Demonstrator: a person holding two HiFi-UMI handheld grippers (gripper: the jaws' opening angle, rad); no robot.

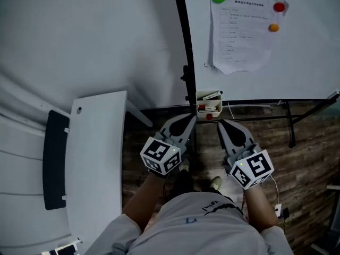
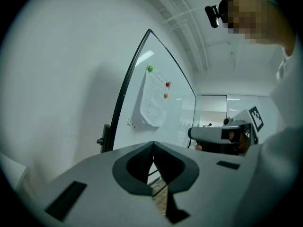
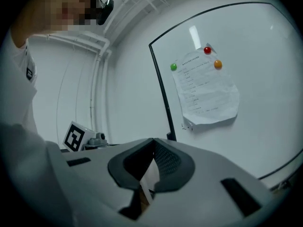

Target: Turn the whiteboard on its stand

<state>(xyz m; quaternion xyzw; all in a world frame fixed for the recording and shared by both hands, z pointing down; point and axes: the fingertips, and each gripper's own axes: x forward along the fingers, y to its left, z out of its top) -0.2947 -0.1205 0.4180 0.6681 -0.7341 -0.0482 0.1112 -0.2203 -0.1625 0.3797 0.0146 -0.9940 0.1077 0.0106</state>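
Observation:
The whiteboard [image 1: 297, 47] stands upright ahead of me at the upper right, and its black frame edge [image 1: 184, 41] faces me. A printed sheet [image 1: 241, 31] is pinned to it by green, red and orange magnets. A small tray [image 1: 209, 104] with markers hangs at the lower left corner. My left gripper [image 1: 192, 118] is shut and empty, its tip just below the frame edge and the tray. My right gripper [image 1: 220, 122] is shut and empty too, a little right of the tray. Both gripper views show the board [image 2: 177, 112] [image 3: 270, 108] beyond the closed jaws, untouched.
A white desk [image 1: 95, 163] with a dark panel [image 1: 53, 158] beside it stands close on my left. The stand's black legs [image 1: 290, 124] spread over the wooden floor under the board. A black clamp knob [image 1: 185, 81] sits on the frame. A cable lies at the lower right [image 1: 277, 209].

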